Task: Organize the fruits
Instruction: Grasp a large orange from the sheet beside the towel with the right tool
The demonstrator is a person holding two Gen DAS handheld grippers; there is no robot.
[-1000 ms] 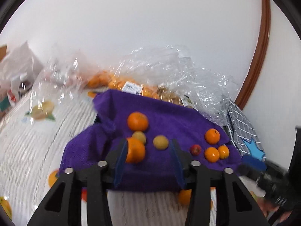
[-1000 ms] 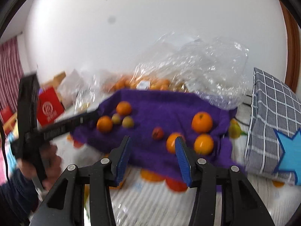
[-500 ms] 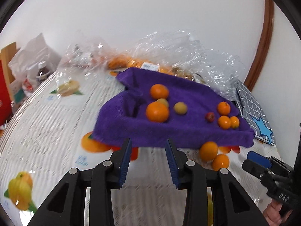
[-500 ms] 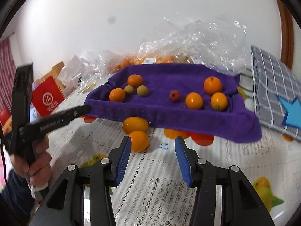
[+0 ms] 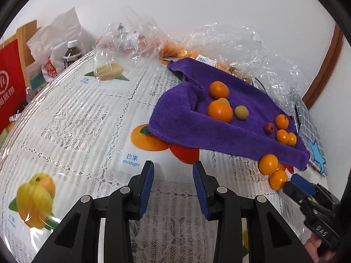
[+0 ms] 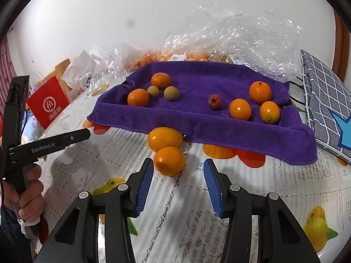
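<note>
Already most of the fruit sits on the purple towel [image 6: 197, 118]: two oranges [image 6: 138, 97] and two small greenish fruits [image 6: 171, 92] at its left end, a little red fruit [image 6: 214, 102] near the middle, and three more oranges [image 6: 240, 109] at its right end. Two oranges [image 6: 169, 161] lie off the towel on the tablecloth [image 5: 87, 118], touching each other, just in front of its near edge and partly tucked under the overhang. Judging by this, the gathering is largely done and these two strays are what is left, along with any sorting by kind on the towel itself. The right tongs [image 6: 178, 182] hang just short of the nearer stray, blue pads parted with nothing between them; that orange sits ahead of the left pad. The left tongs [image 5: 173, 186] are over bare tablecloth, well in front of the towel, jaws narrowly apart and empty. More fruit shows inside the clear plastic bags [image 6: 230, 35] behind the towel; whether that counts is unclear.
</note>
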